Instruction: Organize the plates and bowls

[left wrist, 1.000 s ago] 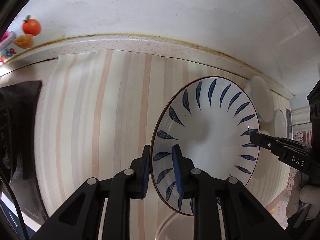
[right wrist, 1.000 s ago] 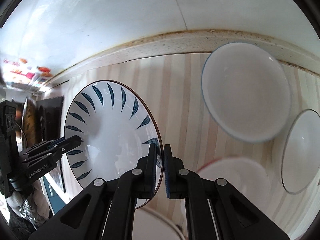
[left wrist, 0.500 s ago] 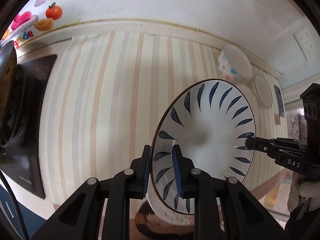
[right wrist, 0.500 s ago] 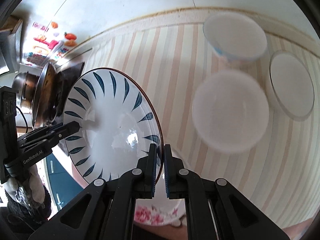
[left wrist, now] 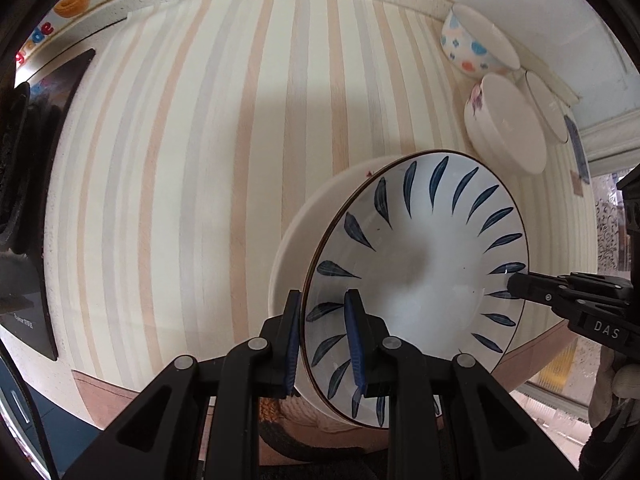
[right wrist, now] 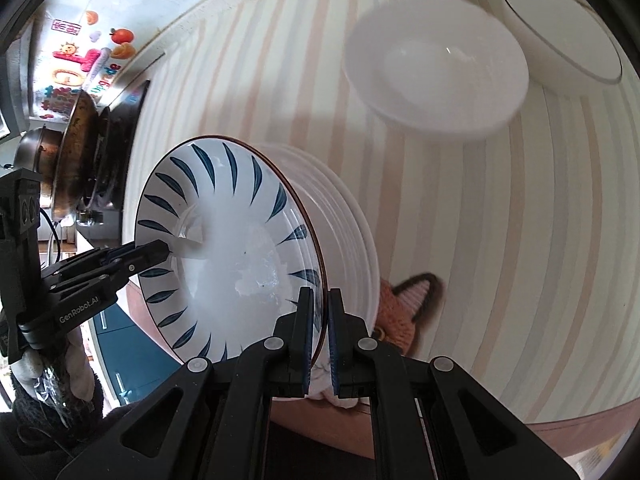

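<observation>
Left gripper [left wrist: 322, 336]: clamps the near rim of the blue-leaf plate [left wrist: 416, 280].
Right gripper [right wrist: 319, 320]: pinches the plate's other rim.
Plate: tilted, just above a stack of white plates [right wrist: 344, 232].
Farther: white bowl [right wrist: 436, 68] on the striped counter [left wrist: 200, 160].

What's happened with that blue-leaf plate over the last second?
Both grippers have carried the blue-leaf plate up and away from the counter; the views now take in more counter, and a stack of white plates appears right beneath it. The left gripper and right gripper stay clamped on opposite rims. The white bowl hasn't been touched.
</observation>
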Tool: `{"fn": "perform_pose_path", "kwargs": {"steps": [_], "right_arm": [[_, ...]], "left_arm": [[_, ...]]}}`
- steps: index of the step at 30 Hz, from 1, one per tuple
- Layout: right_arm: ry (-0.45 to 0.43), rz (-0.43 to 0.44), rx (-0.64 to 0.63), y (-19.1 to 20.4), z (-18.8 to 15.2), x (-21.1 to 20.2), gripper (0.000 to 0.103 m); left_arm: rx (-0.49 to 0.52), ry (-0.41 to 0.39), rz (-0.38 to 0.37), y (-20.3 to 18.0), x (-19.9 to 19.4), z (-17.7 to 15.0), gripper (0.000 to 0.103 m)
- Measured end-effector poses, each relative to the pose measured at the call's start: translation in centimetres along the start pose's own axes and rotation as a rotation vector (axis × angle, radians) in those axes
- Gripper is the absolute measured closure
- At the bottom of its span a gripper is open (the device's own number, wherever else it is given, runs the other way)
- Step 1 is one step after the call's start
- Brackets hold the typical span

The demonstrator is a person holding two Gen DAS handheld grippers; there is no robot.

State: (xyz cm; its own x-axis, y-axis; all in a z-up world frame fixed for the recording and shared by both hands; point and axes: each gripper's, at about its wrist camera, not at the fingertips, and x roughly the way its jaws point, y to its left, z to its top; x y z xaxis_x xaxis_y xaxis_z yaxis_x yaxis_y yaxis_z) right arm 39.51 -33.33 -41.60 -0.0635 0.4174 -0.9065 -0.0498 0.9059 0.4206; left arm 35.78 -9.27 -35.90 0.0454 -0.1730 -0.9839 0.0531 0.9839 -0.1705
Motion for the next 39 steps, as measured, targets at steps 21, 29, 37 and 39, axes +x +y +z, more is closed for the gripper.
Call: {"fn": "perform_pose_path", "kwargs": {"steps": [21, 29, 37, 39], "right_arm": [[0.019, -0.002, 0.02, -0.9, 0.3, 2.3, 0.095], [0.016, 0.027, 0.027, -1.3, 0.4, 2.1, 0.092], [-0.01, 0.04, 0.043, -1.7, 0.1, 1.1, 0.092], [-0.015, 0.035, 0.04, -1.6, 0.0, 0.7, 0.092]], "left_arm": [[-0.023, 0.014, 0.038, -1.5, 2.5, -0.3, 0.084], [-0.08, 0.023, 0.014, -0.3, 2.4, -0.7, 0.083], [-0.119, 0.011, 0.023, 0.3, 1.9, -1.0, 0.083], [-0.128, 0.009, 0.023, 0.5, 1.7, -1.3, 0.083]]}}
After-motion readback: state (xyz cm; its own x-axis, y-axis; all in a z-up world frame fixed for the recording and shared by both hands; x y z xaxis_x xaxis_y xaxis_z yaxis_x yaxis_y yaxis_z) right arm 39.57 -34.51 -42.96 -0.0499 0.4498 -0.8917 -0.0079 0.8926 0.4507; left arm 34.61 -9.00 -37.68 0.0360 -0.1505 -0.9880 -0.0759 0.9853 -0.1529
